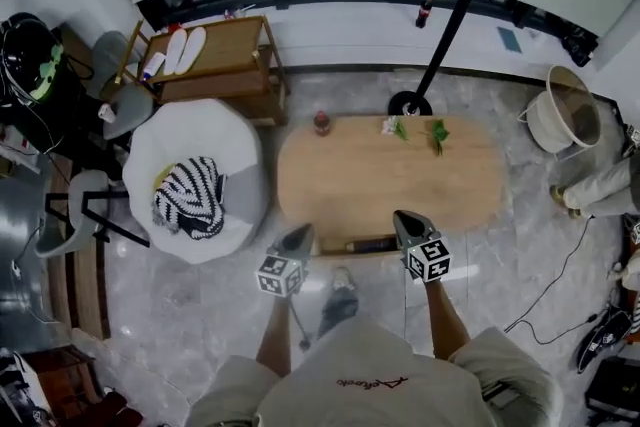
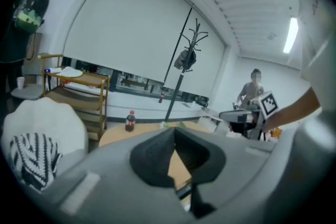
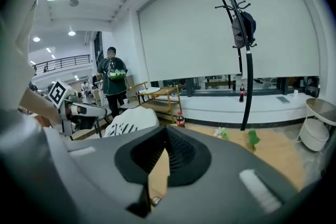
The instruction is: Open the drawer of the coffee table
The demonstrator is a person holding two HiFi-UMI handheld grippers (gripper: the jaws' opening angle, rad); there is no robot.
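Grey left gripper (image 1: 299, 237) and right gripper (image 1: 406, 223), ribbed fingers (image 3: 181, 157) closed empty, hover above oval wooden coffee table (image 1: 340, 185).

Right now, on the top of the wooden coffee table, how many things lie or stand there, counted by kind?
Bottle: 1
Plant sprigs: 2
Total: 3

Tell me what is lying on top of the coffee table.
A small dark bottle stands at the coffee table's far edge, with a white flower and green leaves further along. The left gripper and right gripper cover bits of its near edge.
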